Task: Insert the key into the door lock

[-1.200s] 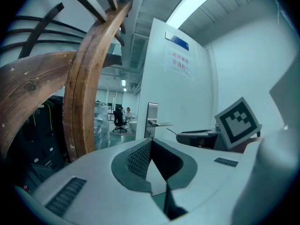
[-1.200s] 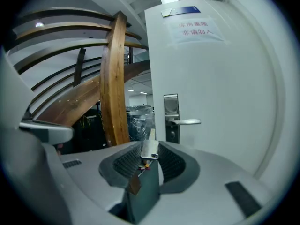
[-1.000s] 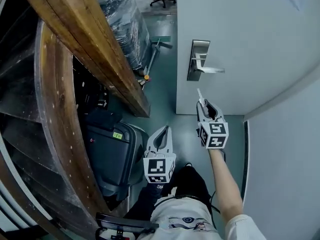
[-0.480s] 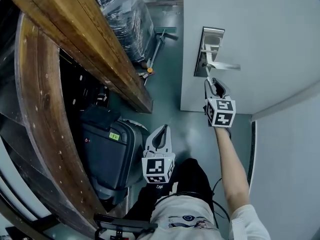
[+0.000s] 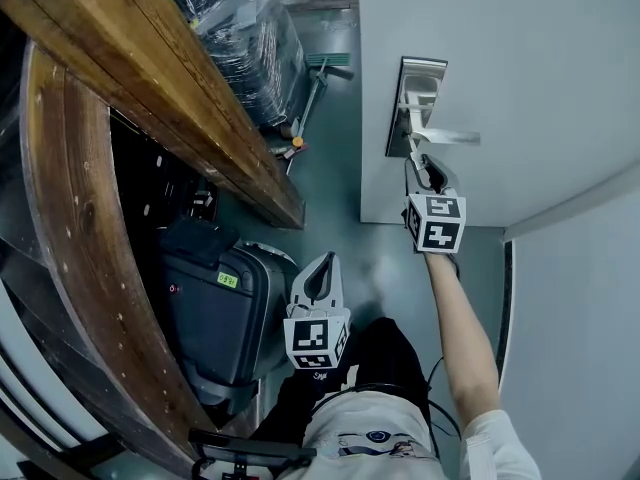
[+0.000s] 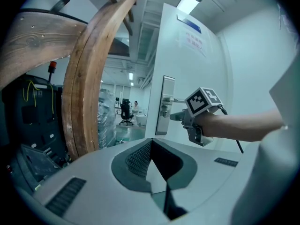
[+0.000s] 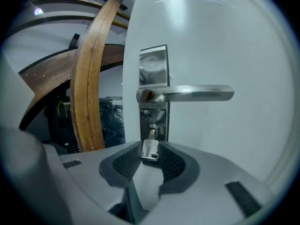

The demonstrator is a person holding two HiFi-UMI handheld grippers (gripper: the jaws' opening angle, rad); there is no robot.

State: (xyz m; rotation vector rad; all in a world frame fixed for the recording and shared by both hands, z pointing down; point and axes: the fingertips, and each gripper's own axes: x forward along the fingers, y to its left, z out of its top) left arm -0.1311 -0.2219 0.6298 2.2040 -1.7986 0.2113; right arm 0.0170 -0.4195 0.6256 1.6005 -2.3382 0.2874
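Observation:
A small silver key [image 7: 150, 149] is pinched between the pads of my right gripper [image 7: 151, 154], which is shut on it. The key's blade points at the keyhole [image 7: 152, 127] in the steel lock plate [image 7: 153, 67], just under the lever handle [image 7: 197, 93]; the tip touches or just enters it. In the head view the right gripper [image 5: 419, 166] is held up against the lock plate [image 5: 415, 103] on the white door [image 5: 520, 58]. My left gripper [image 5: 320, 273] hangs low near the person's body, shut and empty.
A thick curved wooden beam [image 5: 150, 78] runs along the left. A dark suitcase [image 5: 215, 308] stands below it, with a plastic-wrapped pallet [image 5: 240, 38] further back. A white wall [image 5: 580, 298] closes the right side. Teal floor [image 5: 335, 168] lies between beam and door.
My right gripper has risen and moved forward with the key, from below the handle to the lock plate; in the last half second it barely shifted. The left gripper stayed put.

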